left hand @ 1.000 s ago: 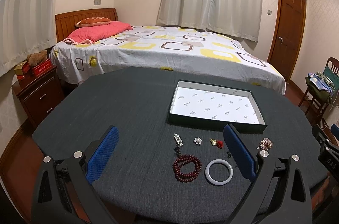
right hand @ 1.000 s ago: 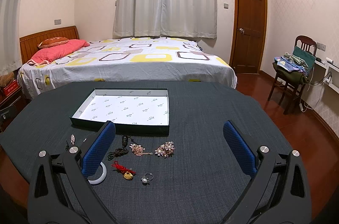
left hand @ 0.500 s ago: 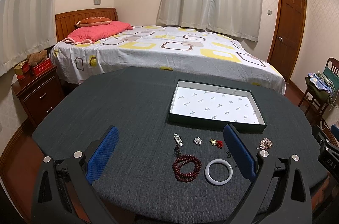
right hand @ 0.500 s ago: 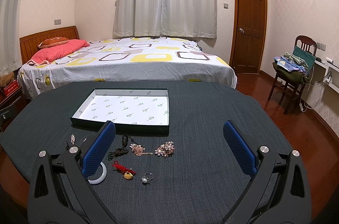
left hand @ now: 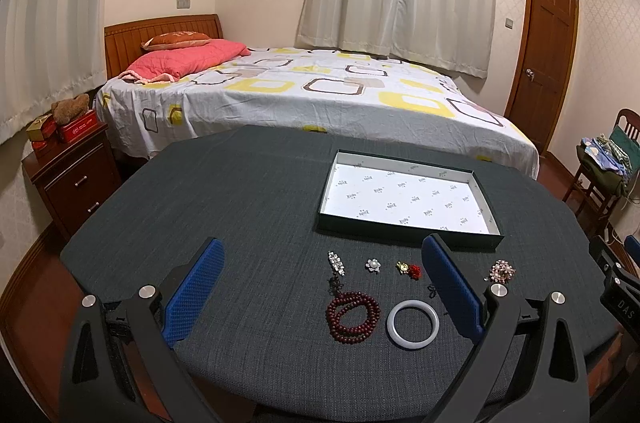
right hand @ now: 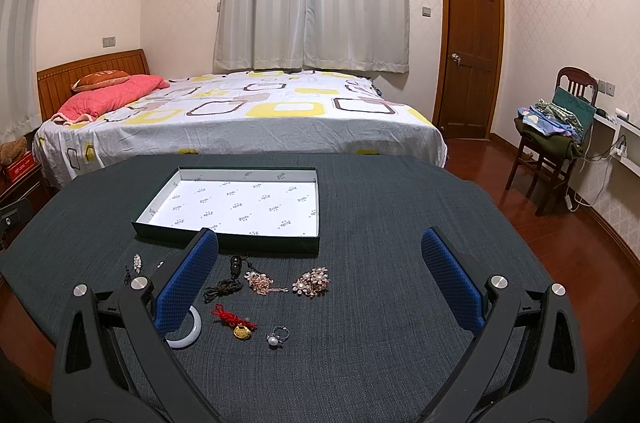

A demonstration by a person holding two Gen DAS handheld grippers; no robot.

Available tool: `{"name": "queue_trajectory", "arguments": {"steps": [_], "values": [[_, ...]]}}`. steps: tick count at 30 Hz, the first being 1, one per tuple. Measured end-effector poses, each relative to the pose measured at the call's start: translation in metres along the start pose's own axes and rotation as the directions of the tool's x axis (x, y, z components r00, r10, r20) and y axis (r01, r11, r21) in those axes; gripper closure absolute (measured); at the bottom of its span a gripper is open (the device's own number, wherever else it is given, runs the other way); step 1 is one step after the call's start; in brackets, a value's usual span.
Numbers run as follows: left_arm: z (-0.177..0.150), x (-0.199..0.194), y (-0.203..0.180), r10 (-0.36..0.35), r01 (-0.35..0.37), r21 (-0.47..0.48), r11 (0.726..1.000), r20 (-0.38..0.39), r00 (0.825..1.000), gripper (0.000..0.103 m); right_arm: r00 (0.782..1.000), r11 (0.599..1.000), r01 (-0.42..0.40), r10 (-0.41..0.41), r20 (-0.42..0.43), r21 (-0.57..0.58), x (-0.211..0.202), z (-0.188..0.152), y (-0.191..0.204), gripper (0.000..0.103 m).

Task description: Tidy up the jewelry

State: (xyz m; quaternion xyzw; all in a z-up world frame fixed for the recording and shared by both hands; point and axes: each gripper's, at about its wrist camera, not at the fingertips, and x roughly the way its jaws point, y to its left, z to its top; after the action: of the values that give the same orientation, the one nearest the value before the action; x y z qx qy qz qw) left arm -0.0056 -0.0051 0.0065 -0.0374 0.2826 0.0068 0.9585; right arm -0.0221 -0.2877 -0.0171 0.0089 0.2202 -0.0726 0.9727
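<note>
A shallow dark box with a white lining (left hand: 408, 199) (right hand: 240, 203) lies open on the dark table. In front of it lie jewelry pieces: a red bead bracelet (left hand: 353, 311), a white bangle (left hand: 413, 323) (right hand: 192, 327), a silver clip (left hand: 336, 262), a pearl flower (left hand: 373, 265), a gold and red charm (left hand: 408, 269) (right hand: 236, 323), a pink brooch (left hand: 500, 271) (right hand: 312, 281), a pearl ring (right hand: 277, 336) and a dark cord pendant (right hand: 226, 283). My left gripper (left hand: 324, 287) is open and empty above them. My right gripper (right hand: 320, 287) is open and empty.
The table cloth (left hand: 240, 207) ends in a rounded near edge. A bed (left hand: 312, 91) stands behind the table, a nightstand (left hand: 72, 175) at the left, a chair with clothes (right hand: 556, 139) at the right, and a door (right hand: 472, 51) at the back.
</note>
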Motion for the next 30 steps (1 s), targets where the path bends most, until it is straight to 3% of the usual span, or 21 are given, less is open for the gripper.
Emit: {"name": "queue_trajectory", "arguments": {"steps": [30], "values": [[-0.0061,0.0014,-0.0014,-0.002,0.002,-0.003,1.000,-0.008,1.000,0.007,1.000,1.000,0.000,0.000,0.000,0.000,0.0008,-0.0022,0.0001,0.004]]}}
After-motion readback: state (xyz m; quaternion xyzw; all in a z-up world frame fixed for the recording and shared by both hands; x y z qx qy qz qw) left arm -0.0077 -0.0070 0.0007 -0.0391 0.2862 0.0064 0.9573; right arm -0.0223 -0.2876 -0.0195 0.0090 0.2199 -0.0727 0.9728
